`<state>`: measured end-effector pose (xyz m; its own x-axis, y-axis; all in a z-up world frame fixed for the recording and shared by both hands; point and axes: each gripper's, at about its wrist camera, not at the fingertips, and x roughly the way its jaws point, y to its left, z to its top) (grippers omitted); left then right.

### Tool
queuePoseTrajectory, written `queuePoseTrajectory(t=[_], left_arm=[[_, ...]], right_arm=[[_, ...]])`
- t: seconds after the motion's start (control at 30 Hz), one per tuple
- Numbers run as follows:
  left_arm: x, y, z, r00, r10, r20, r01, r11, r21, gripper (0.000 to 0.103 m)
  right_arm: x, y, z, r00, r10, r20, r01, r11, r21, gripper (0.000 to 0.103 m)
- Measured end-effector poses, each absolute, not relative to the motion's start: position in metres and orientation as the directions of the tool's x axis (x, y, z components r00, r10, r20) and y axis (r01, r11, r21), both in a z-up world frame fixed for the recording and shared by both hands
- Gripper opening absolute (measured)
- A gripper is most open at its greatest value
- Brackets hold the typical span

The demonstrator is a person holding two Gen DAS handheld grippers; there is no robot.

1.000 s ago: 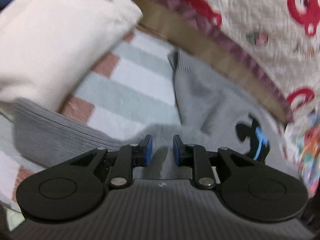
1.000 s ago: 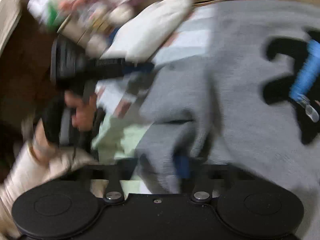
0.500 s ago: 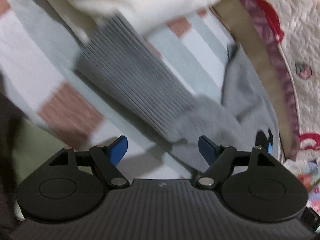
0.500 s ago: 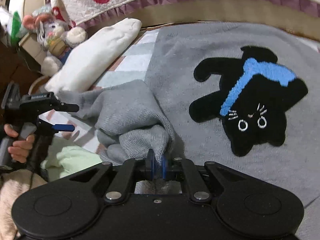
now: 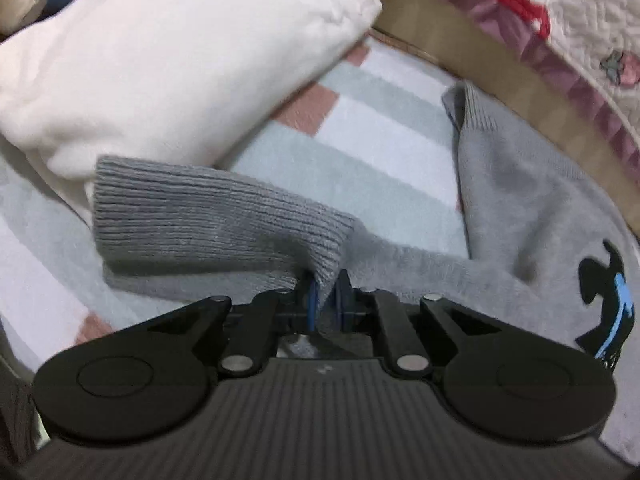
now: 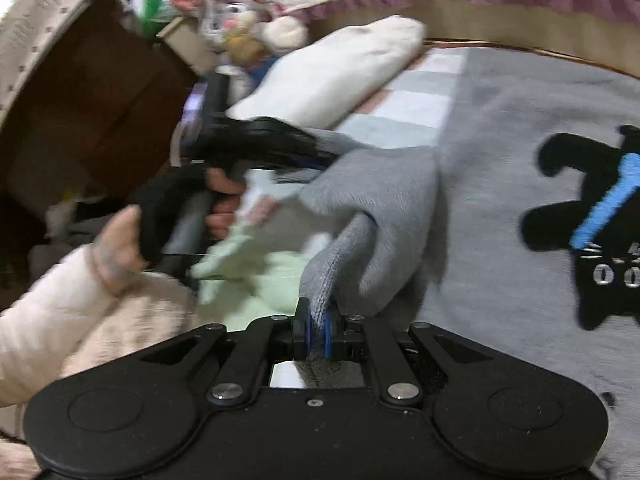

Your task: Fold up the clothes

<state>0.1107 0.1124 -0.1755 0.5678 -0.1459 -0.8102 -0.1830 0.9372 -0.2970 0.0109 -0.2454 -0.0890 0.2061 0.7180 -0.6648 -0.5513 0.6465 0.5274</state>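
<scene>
Grey knit makes up the sweater, which lies spread on a striped blanket in pale green, white and pink, its black cat patch with a blue stripe off to the right of the right tool. The ribbed cuff of one sleeve stretches out leftward ahead of the left tool, whose blue pads have just been closing and now pinch a fold of that sleeve where the rib meets the plain knit. The right tool is likewise clamped on a ridge of grey knit that rises straight up from its pads, with the sleeve bunched in a soft hump just beyond. A white folded garment lies beyond the cuff, touching its far end and crowding that side of the blanket. A pale green cloth sits just left of the right tool, under the lifted sleeve. Further left a hand in a cream sleeve grips the other tool's handle. A brown board edge and a quilted cover with red motifs border the far side, and soft toys crowd the far left corner.
</scene>
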Motion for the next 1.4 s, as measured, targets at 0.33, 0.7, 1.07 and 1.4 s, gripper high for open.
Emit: queuePoseTrajectory(t=[0.33,0.7,1.07,1.4], left_arm=[[0.074,0.183,-0.060,0.770,-0.053,-0.635,-0.181,0.938,-0.297,0.004],[-0.073,0.271,0.016,0.795,0.215,-0.567,-0.330,0.938,-0.107,0.000],[-0.092,0.273,-0.032,0.638,0.205,-0.742,-0.352,0.935,-0.044,0.007],[0.022,0.126,-0.067,0.607,-0.223,-0.763,-0.033,0.952,-0.304,0.046]], right_arm=[[0.005,-0.268,-0.087,0.157,0.811,-0.564,-0.465,0.564,0.682,0.009],[-0.001,-0.191,-0.082,-0.200,0.892,-0.406,-0.437,0.290,0.852,0.008],[-0.012,-0.175,-0.046,-0.135,0.841,-0.525,-0.578,0.364,0.731,0.008],[0.050,-0.337,-0.018,0.413,0.492,-0.766,-0.417,0.850,0.322,0.047]])
